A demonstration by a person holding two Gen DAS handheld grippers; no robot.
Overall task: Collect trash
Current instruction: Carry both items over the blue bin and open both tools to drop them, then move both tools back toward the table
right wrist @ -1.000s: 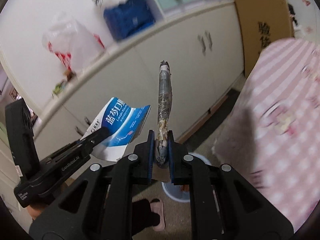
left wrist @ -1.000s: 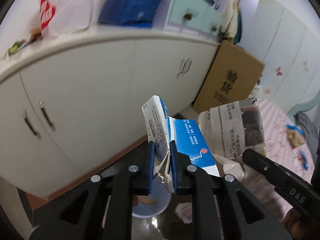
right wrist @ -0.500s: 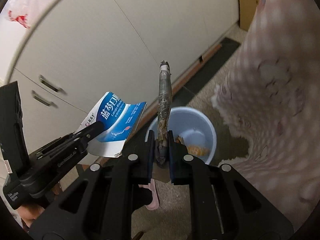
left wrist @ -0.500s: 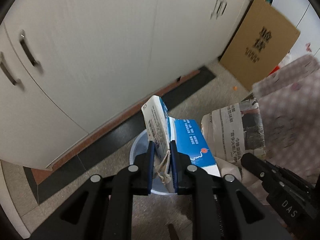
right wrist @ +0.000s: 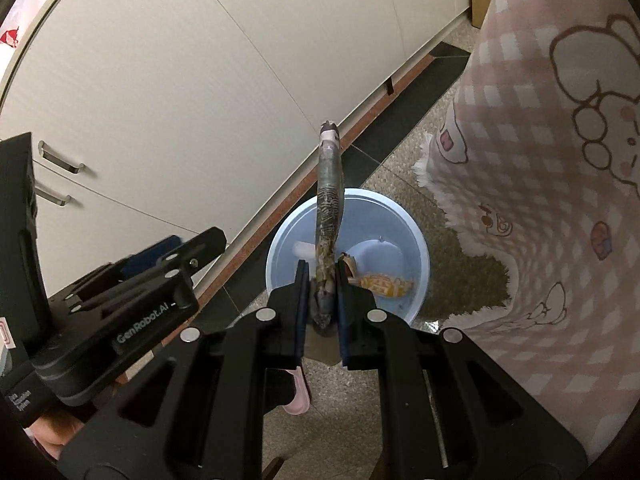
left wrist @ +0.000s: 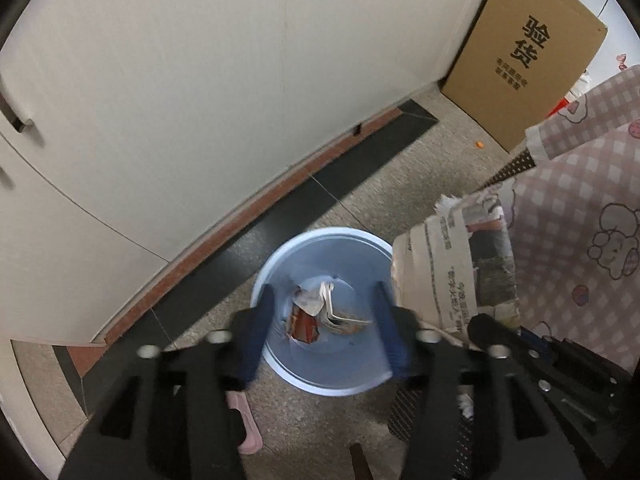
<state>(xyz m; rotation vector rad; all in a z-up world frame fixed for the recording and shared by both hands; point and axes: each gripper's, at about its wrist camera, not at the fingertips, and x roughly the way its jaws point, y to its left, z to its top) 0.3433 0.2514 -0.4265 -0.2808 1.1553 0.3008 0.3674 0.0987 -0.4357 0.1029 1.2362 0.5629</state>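
A light blue bin [left wrist: 332, 256] stands on the floor below both grippers; it also shows in the right wrist view [right wrist: 384, 216]. My left gripper [left wrist: 325, 328] is open and empty right above the bin. The white and blue box [left wrist: 332, 304] lies inside the bin with other scraps. My right gripper [right wrist: 322, 280] is shut on a folded newspaper [right wrist: 330, 184], held edge-on above the bin. The newspaper also shows at the right of the left wrist view [left wrist: 456, 276].
White cabinet doors [left wrist: 200, 100] run behind the bin, with a dark floor strip at their base. A cardboard box [left wrist: 524, 48] leans at the far right. A pink checked bedspread [right wrist: 540, 160] hangs at the right. A pink slipper [right wrist: 298, 396] lies near the bin.
My left gripper has opened and the blue and white box has dropped into the bin. Both grippers have tilted further down over the bin.
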